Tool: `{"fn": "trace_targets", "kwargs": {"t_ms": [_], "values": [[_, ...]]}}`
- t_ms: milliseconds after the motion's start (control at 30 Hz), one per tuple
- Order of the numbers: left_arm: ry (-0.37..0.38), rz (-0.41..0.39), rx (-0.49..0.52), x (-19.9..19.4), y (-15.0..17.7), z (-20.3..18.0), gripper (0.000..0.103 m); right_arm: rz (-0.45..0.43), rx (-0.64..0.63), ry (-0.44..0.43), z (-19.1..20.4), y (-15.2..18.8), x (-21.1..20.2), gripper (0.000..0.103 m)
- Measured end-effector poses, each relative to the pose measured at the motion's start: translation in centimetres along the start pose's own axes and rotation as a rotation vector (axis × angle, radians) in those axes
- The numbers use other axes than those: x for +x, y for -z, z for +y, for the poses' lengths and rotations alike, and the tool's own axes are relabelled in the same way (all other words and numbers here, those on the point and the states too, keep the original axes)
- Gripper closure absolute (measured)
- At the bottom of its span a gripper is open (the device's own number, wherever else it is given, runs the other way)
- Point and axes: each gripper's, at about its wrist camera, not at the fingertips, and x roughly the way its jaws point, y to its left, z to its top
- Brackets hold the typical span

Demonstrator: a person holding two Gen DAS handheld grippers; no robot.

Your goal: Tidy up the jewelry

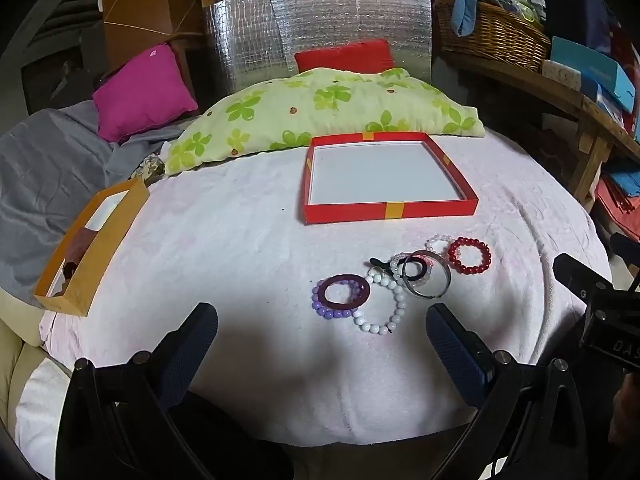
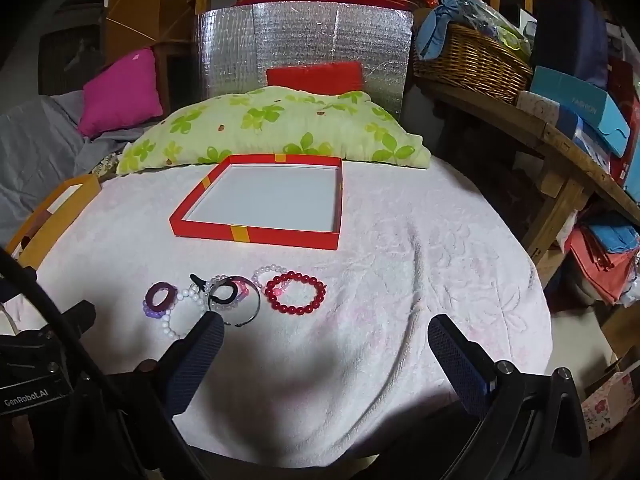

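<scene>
A shallow red box (image 1: 388, 213) (image 2: 256, 236) with a white floor lies open and empty on the pale pink blanket (image 1: 240, 248) (image 2: 420, 264). In front of it lies a cluster of bracelets: a red bead bracelet (image 1: 469, 255) (image 2: 296, 293), a purple ring on lilac beads (image 1: 341, 292) (image 2: 160, 299), a white bead bracelet (image 1: 386, 305) (image 2: 173, 330), a silver bangle (image 1: 427, 278) (image 2: 236, 300) and a small clear bead one (image 1: 436, 242) (image 2: 267, 272). My left gripper (image 1: 322, 316) is open and empty, just short of the cluster. My right gripper (image 2: 326, 328) is open and empty, near the red bracelet.
An orange box (image 1: 92, 248) (image 2: 48, 216) sits at the blanket's left edge. A green flowered pillow (image 1: 320, 108) (image 2: 272, 132) lies behind the red box. A wooden shelf with a wicker basket (image 1: 492, 36) (image 2: 472, 60) stands to the right.
</scene>
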Motion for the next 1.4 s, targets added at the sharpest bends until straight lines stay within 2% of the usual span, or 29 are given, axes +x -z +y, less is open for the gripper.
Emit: {"fn": "trace_targets", "kwargs": {"t_ms": [667,933,1400], "values": [[-0.004,0.005,0.023,0.3,0.0,-0.2,0.000,0.004,0.008,0.011,-0.3,0.2,0.1,0.000],[0.018,0.000,0.000,0.3,0.0,0.0,0.000,0.022,0.020,0.004,-0.4,0.2,0.4,0.000],[0.012,-0.004,0.010,0.6,0.0,-0.1,0.000,0.049,0.028,0.005,-0.5,0.3,0.7,0.000]]}}
